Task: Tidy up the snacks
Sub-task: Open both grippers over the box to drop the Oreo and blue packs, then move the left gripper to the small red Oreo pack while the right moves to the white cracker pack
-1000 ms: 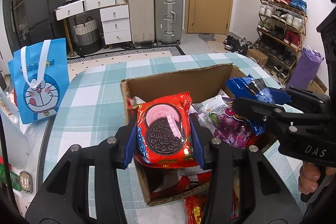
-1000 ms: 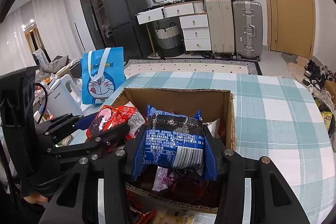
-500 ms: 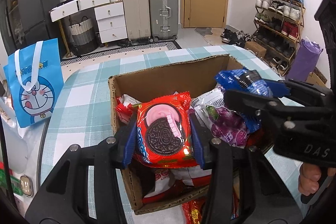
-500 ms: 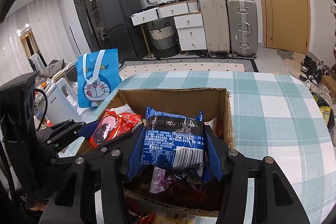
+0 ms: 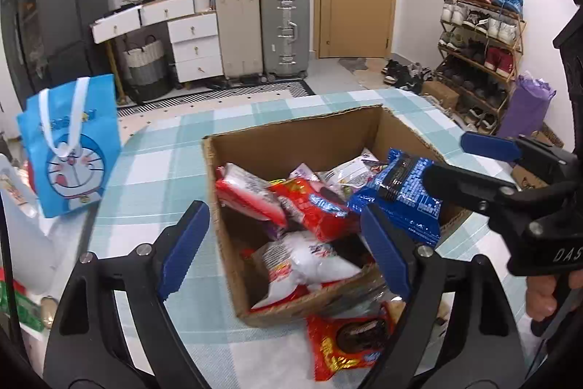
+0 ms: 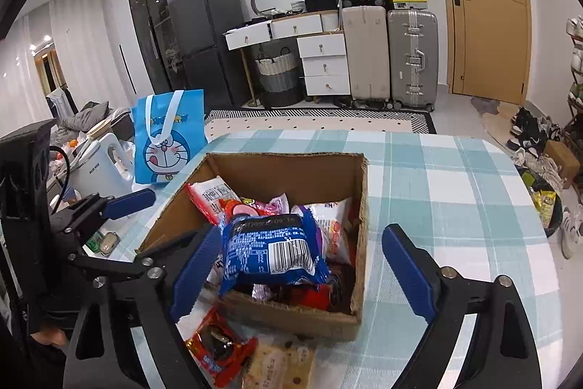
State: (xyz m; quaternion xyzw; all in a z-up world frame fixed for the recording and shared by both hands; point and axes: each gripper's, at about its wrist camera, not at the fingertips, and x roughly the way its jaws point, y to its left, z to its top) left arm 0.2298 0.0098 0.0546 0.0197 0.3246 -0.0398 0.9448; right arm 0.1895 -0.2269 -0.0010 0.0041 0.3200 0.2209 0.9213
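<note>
Both grippers opened, blue packet (image 6: 271,248) hiding snacks in box (image 6: 360,232).

Rough brown cardboard box (image 6: 359,236), glossy plastic snack packets (image 6: 269,250), woven checked cloth on the table (image 6: 455,192), matt black plastic tool (image 6: 302,265)

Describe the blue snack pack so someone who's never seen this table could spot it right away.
Find the open cardboard box on the teal checked table. The blue pack lies on top of the snack pile at the box's near side. It is the only blue wrapper there, with a white barcode, among red and white packets.
</note>
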